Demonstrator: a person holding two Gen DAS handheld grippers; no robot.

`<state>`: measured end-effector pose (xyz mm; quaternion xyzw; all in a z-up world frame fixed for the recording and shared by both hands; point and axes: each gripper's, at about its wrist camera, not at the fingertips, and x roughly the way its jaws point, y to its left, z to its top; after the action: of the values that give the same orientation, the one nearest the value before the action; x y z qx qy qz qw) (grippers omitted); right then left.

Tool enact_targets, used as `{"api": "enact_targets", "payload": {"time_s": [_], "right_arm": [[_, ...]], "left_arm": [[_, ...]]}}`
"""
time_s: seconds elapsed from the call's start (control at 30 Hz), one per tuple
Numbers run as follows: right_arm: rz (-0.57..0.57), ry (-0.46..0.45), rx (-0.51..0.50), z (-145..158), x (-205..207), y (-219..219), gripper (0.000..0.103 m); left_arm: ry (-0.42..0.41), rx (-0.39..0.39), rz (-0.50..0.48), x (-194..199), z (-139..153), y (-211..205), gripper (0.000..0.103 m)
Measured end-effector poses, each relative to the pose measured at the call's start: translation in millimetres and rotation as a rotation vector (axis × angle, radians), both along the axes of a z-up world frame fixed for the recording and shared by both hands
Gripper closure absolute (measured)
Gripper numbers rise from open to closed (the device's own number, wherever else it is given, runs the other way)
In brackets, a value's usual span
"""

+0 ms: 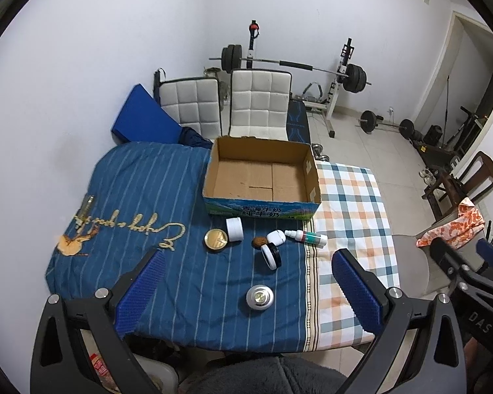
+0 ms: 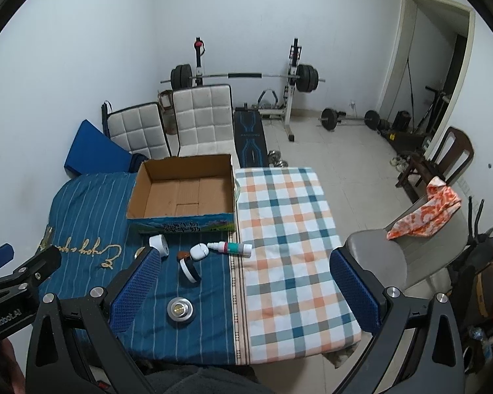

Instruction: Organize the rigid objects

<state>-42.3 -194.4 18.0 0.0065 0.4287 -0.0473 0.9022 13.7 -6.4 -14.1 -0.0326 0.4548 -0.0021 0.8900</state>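
An open, empty cardboard box [image 1: 263, 177] [image 2: 184, 190] stands on the blue striped cloth. In front of it lie a gold round tin [image 1: 216, 239], a white jar [image 1: 234, 229] [image 2: 159, 245], a small brown nut-like object [image 1: 259, 241] [image 2: 182, 255], a white capsule case [image 1: 276, 238] [image 2: 199, 251], a dropper bottle [image 1: 307, 237] [image 2: 231, 247], a black-and-white round case on edge [image 1: 271, 256] [image 2: 189, 272] and a silver round puck [image 1: 260, 296] [image 2: 180, 308]. My left gripper [image 1: 246, 292] is open above the puck. My right gripper [image 2: 243, 292] is open over the checked cloth.
The table carries a blue striped cloth [image 1: 141, 197] and a checked cloth [image 2: 286, 229]. Two white padded chairs [image 1: 259, 101] stand behind it. A grey chair with an orange cloth [image 2: 424, 213] is at the right. Barbell rack and weights [image 2: 243, 75] stand by the back wall.
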Motion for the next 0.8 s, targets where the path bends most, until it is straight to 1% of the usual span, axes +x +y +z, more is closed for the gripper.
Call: {"api": "enact_targets", "payload": {"time_s": [0.03,0.07,0.17,0.27,0.37,0.4,0.43,0.47,0.57,0.6,0.67,0.73,0.8], "right_arm": [[0.004,0.016,0.010,-9.4,6.8,1.2,0.000],[0.006,0.042,0.022,-20.9,15.9,-0.5,0.000],[0.016,0.141,0.038,-64.8,51.1,-0.5,0.000],[0.024,0.236,0.051,-119.9,88.7,-2.4,0.000],[0.038,0.313,0.053,-174.2,121.7,-2.1,0.000],[0.043,0.331,0.050,-188.8,129.7,-1.9,0.000],[0.053,0.355,0.041,-208.2,142.1,-1.4,0.000],[0.073,0.375,0.034,-227.4,153.1,-0.8,0.000],[0.136,0.435,-0.033,-277.6,180.2,2.2,0.000],[0.169,0.464,-0.052,-297.2,190.2,3.9,0.000],[0.212,0.495,-0.095,-325.5,204.7,5.5,0.001],[0.268,0.514,-0.148,-351.9,220.2,9.9,0.004],[0.326,0.527,-0.193,-374.2,235.0,15.1,0.010]], "left_arm": [[0.004,0.010,0.007,6.7,-6.1,1.4,0.000],[0.022,0.021,0.015,18.6,-18.6,3.3,0.000],[0.067,0.036,0.035,44.6,-51.7,9.0,0.000],[0.161,0.037,0.059,78.3,-103.9,18.9,0.000],[0.245,0.043,0.074,102.8,-151.5,24.7,0.000],[0.293,0.053,0.079,113.2,-173.4,26.3,0.000],[0.324,0.049,0.077,120.0,-190.1,26.5,0.000],[0.362,0.054,0.081,129.4,-213.7,27.8,0.000],[0.436,0.029,0.092,143.4,-259.7,29.4,0.000],[0.458,0.029,0.102,147.8,-275.9,29.0,0.000],[0.498,0.032,0.118,156.3,-303.5,28.9,0.000],[0.547,0.036,0.139,163.9,-330.7,28.0,0.000],[0.583,0.027,0.159,171.1,-353.4,28.6,0.000]]}}
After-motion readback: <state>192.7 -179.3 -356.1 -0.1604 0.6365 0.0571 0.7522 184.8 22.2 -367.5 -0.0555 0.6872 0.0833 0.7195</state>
